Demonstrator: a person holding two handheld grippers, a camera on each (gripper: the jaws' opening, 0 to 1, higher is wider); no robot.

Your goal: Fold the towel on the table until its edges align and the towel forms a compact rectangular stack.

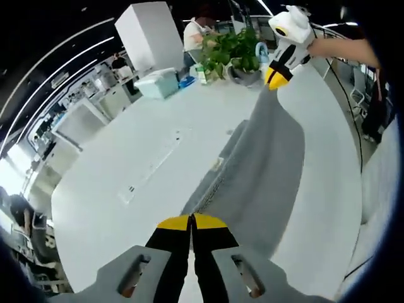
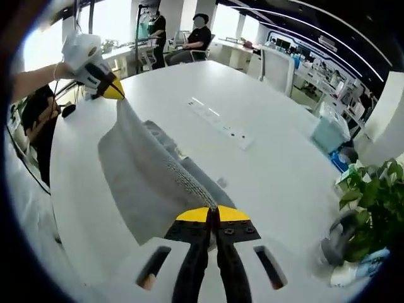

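A grey towel [image 1: 259, 170] hangs stretched above the white table [image 1: 126, 164], held up by two corners. My left gripper [image 1: 190, 221] is shut on the near corner, its yellow-tipped jaws pressed together on the cloth. At the far end my right gripper [image 1: 276, 78] pinches the other corner. In the right gripper view the same towel [image 2: 142, 167] runs from my right gripper [image 2: 213, 214], shut on its corner, up to my left gripper [image 2: 112, 89]. The lower part of the towel drapes onto the table [image 2: 252, 95] in folds.
Potted plants [image 1: 232, 50] and a pale blue box [image 1: 158, 82] stand at the table's far edge, with a white pillar [image 1: 148, 35] behind. A flush cable strip [image 2: 221, 123] lies in the tabletop. People sit at desks [image 2: 199, 31] beyond.
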